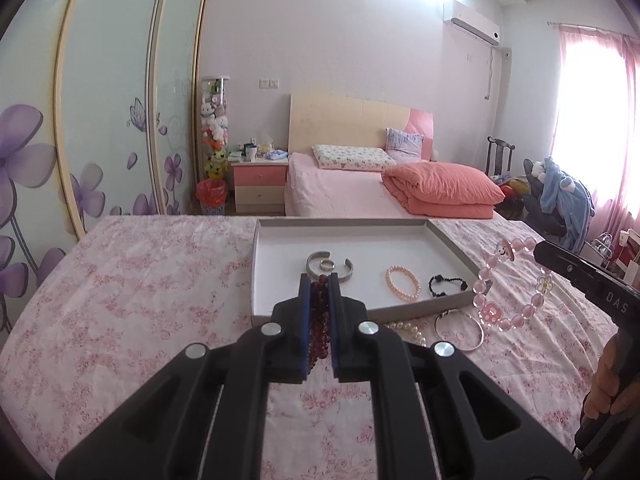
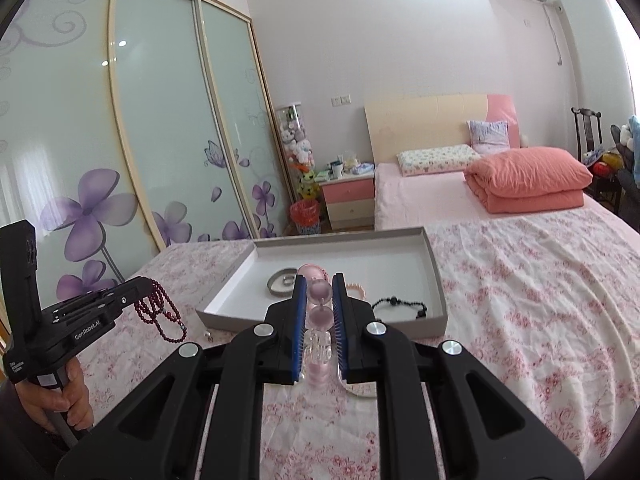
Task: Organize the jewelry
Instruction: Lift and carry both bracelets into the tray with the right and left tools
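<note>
Left gripper [image 1: 319,292] is clamped on a dark red beaded strand [image 2: 160,312] that dangles loose beneath it; right gripper [image 2: 320,300] pinches a pale pink glassy-bead bracelet [image 1: 508,284]. Ahead lies the shallow white cardboard tray [image 1: 280,236]. Hanging loops could snag its rim or, seemingly, slip.

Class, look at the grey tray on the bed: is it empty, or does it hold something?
Not empty. The tray holds a silver cuff, a ring, a pink bracelet and a black bracelet.

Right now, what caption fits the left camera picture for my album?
Left gripper clutching dark red beads above the jewelry tray.
</note>
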Motion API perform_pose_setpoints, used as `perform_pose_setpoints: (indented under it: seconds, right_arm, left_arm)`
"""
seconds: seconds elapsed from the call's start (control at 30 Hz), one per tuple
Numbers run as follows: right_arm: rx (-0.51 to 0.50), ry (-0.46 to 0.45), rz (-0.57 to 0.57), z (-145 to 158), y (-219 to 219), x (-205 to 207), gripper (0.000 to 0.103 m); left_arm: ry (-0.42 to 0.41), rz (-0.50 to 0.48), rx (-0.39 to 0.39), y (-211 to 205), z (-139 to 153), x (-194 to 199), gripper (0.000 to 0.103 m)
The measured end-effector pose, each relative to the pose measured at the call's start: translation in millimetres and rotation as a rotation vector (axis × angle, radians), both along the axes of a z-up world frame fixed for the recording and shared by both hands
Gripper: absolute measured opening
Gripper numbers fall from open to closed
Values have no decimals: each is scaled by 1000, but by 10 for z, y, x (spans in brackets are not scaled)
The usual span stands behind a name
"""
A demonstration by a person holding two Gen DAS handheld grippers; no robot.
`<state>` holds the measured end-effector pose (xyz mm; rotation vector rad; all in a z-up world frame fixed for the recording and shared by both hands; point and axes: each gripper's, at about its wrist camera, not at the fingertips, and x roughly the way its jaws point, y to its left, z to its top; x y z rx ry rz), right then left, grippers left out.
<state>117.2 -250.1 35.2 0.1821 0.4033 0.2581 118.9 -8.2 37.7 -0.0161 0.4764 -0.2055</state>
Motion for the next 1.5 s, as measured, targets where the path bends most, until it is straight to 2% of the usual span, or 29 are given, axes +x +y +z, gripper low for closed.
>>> perform_pose_setpoints:
  seconds: [0.3,0.67,0.97,1.5]
  right_arm:
    - [-8,-60,-16,139,10,122,14]
    - [-1,-69,-35,190,-11,284,14]
    - [14,-63,-52,214,-41,572,14]
    - [4,18,-45,-40,64,1090,14]
  left_arm:
    - [-79,7,37,-155,185,18,9]
    - [-114,18,61,-266,259,208,9]
    - [-110,25,20,-283,281,495,9]
    - [-85,-4,11,-417,74,1047,9]
